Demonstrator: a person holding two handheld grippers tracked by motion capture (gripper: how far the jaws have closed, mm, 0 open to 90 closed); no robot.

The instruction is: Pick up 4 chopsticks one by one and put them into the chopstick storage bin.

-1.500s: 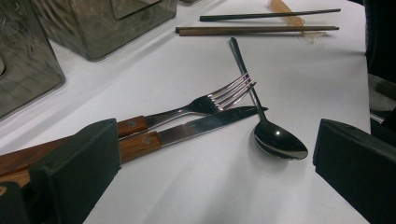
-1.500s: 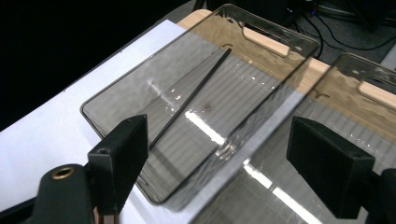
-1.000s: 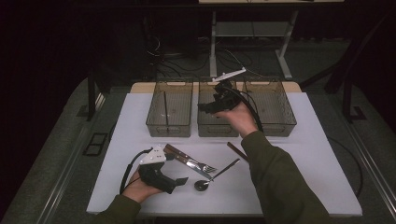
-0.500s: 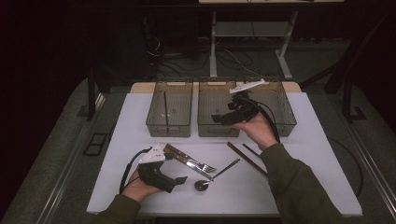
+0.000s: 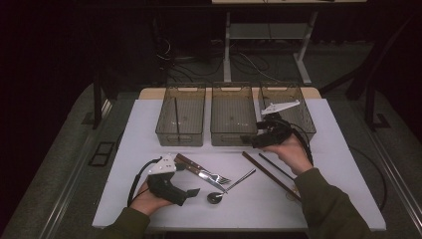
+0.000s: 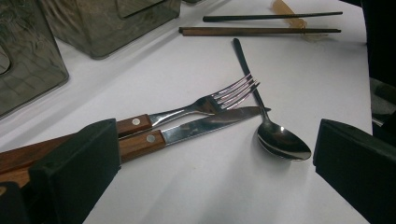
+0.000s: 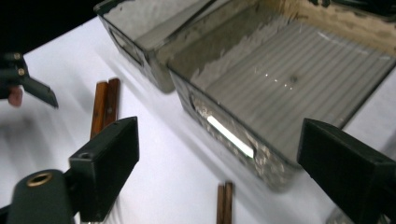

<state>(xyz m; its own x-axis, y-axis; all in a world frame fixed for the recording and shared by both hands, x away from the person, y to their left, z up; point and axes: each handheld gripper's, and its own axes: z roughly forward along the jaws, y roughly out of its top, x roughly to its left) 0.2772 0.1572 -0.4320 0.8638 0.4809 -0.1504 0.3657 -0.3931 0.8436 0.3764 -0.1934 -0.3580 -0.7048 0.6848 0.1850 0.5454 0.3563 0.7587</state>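
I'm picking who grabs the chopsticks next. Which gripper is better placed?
Probably the right gripper: its open, empty jaws hang just beyond the chopsticks. The left gripper rests by the fork and knife, farther away.

The high view is dim and grainy, with a dark room around a brightly lit white table (image 5: 348,149) that takes light from above; soft, short shadows lie under the bins (image 5: 232,115). In the left gripper view the picture is sharp and evenly lit, with bright glints on the spoon (image 6: 282,142) and the fork (image 6: 224,98), and the nearest black jaws look soft. The right gripper view is smeared by motion blur, the chopsticks (image 7: 224,203) fuzzy, a white glare streak on the bin's front wall
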